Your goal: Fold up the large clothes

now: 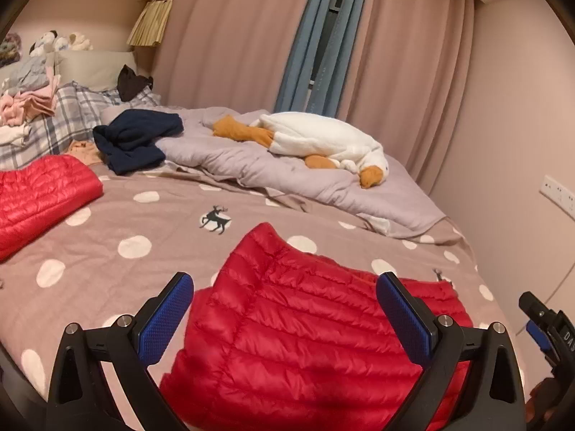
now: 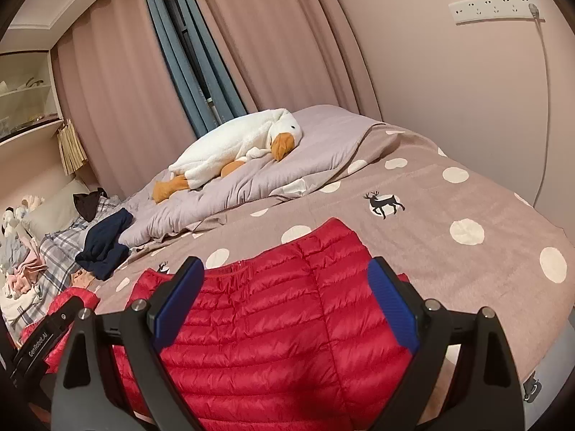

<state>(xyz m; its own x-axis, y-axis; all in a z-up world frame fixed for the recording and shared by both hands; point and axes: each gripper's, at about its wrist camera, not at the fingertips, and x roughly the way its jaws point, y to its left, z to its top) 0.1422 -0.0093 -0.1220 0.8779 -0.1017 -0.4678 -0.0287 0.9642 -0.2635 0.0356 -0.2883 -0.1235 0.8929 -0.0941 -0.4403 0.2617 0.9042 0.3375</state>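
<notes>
The red jacket (image 1: 305, 330) lies flat on the bed (image 1: 136, 222), its peak pointing toward the goose (image 1: 323, 140). Both the left gripper (image 1: 284, 287) and the right gripper (image 2: 285, 273) gape wide above it, holding nothing.

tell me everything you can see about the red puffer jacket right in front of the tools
The red puffer jacket is glossy, quilted in narrow horizontal channels, apparently thin down-type fabric. It lies partly folded on the polka-dot bedspread, one rounded part pointing up the bed, with a zip line along its top edge and a zipper pull at its right edge. Both the left tool and right tool hover open over it, gripping nothing.
</notes>
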